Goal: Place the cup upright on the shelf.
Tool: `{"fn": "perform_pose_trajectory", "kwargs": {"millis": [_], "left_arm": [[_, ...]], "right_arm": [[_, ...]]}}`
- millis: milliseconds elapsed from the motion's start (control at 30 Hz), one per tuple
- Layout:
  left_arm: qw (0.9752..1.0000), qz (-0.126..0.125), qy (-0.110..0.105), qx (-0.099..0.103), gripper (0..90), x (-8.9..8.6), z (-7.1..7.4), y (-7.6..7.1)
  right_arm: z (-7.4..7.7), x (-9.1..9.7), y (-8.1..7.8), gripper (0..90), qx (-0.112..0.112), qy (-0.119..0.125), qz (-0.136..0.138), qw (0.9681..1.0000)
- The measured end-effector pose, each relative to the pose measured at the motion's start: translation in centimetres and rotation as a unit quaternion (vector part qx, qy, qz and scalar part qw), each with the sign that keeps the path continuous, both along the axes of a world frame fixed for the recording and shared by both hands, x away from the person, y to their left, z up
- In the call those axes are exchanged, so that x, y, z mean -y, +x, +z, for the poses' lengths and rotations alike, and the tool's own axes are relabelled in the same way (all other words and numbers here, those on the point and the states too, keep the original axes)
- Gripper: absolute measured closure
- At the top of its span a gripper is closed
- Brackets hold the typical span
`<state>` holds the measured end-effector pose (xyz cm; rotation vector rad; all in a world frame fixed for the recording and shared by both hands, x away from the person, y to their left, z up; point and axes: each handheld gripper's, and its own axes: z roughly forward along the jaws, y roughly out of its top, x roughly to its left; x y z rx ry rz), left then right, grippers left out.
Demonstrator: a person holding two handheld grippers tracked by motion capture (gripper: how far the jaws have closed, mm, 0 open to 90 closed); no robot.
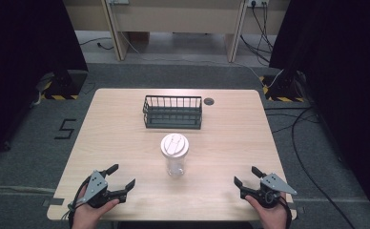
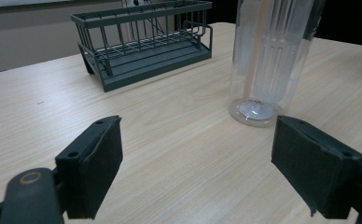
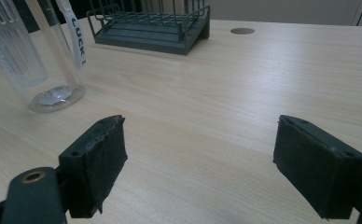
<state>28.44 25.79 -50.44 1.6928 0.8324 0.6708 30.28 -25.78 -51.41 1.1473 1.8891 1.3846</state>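
Left tongs [image 1: 118, 180]: held low at the near left corner of the table [image 1: 126, 138], jaws spread wide, nothing between them. Seen along their own jaws, the pads [image 2: 93, 170] frame bare wood.

Right tongs [image 1: 246, 177]: held low at the near right corner, jaws likewise spread wide and empty; pads [image 3: 97, 163] over bare wood.

Bottle [image 1: 174, 155]: clear plastic, white lid on top, standing upright near the table's middle, between the two tongs and a little farther from the person than both. Long axis vertical. Nothing touches it. From the left tongs it lies ahead and to the right [image 2: 268, 60]; from the right tongs, ahead and to the left [image 3: 34, 60]. A strip with lettering shows inside the clear wall.

Nearer hand: by the high view the left tongs look slightly closer to the bottle, though the difference is small; either could reach it. A side grip across the upright body looks the likely approach.

Rack [image 1: 172, 112]: dark wire, empty, at the far middle of the table, just beyond the bottle and apart from it.

Cable hole [image 1: 209, 101]: round, just right of the rack.
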Motion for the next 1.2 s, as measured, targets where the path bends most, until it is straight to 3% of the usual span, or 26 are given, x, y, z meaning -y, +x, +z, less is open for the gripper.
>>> {"fn": "perform_pose_trajectory", "kwargs": {"millis": [400, 767, 1200], "left_arm": [[1.0, -0.005, -0.006, 0.003, 14.5, 1.3, 0.2, -0.3], [0.9989, -0.045, -0.006, 0.0, 14.4, 3.9, 0.5, 0.5], [0.997, -0.077, -0.002, 0.003, 14.4, 6.2, 0.9, 1.9]], "right_arm": [[0.0, -0.1, -0.1, 17.2, 0.01, -0.009, -0.006, 0.9999], [0.0, -0.1, -0.1, 17.2, 0.011, -0.006, -0.01, 0.9999], [0.0, -0.1, -0.1, 17.3, 0.01, -0.005, -0.01, 0.9999]]}}
